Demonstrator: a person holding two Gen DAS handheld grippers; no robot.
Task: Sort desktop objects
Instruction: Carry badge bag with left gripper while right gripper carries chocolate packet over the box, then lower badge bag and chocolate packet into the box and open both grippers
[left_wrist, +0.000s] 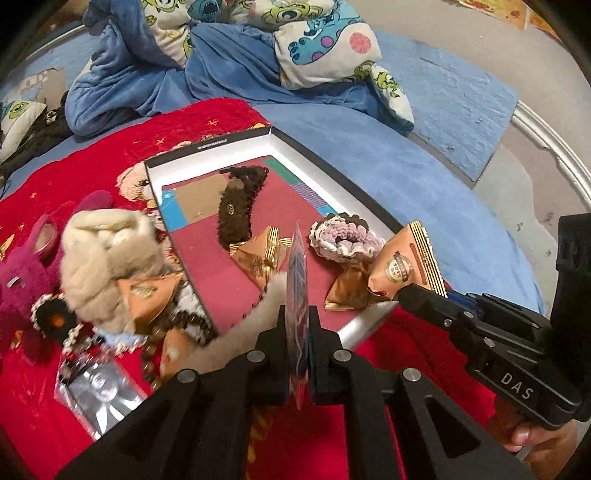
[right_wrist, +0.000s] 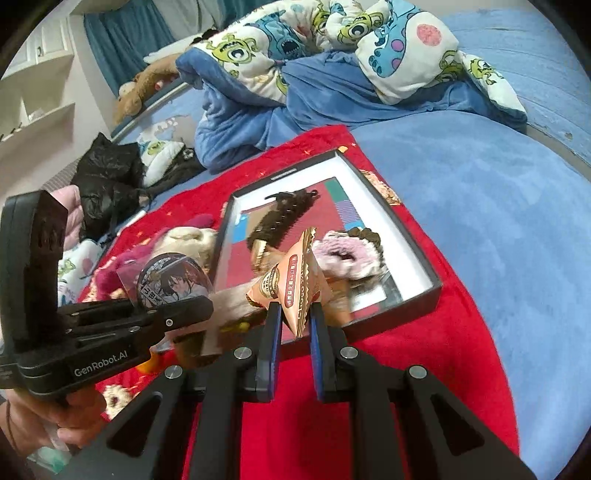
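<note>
My left gripper (left_wrist: 297, 325) is shut on a round anime badge in a clear sleeve (left_wrist: 297, 280), seen edge-on; its face shows in the right wrist view (right_wrist: 173, 282). My right gripper (right_wrist: 293, 317) is shut on an orange snack packet (right_wrist: 291, 288), also seen in the left wrist view (left_wrist: 404, 264), held over the near edge of the black tray (left_wrist: 364, 195). The tray holds a brown fuzzy hair clip (left_wrist: 236, 206), a pink crocheted scrunchie (left_wrist: 343, 236) and gold snack packets (left_wrist: 258, 258).
Left of the tray on the red blanket (left_wrist: 406, 343) lie a cream plush (left_wrist: 107, 258), a magenta plush (left_wrist: 22, 291), another orange packet (left_wrist: 147, 299), beads and a silver sleeve (left_wrist: 96, 391). A rumpled blue cartoon quilt (right_wrist: 332, 55) lies beyond.
</note>
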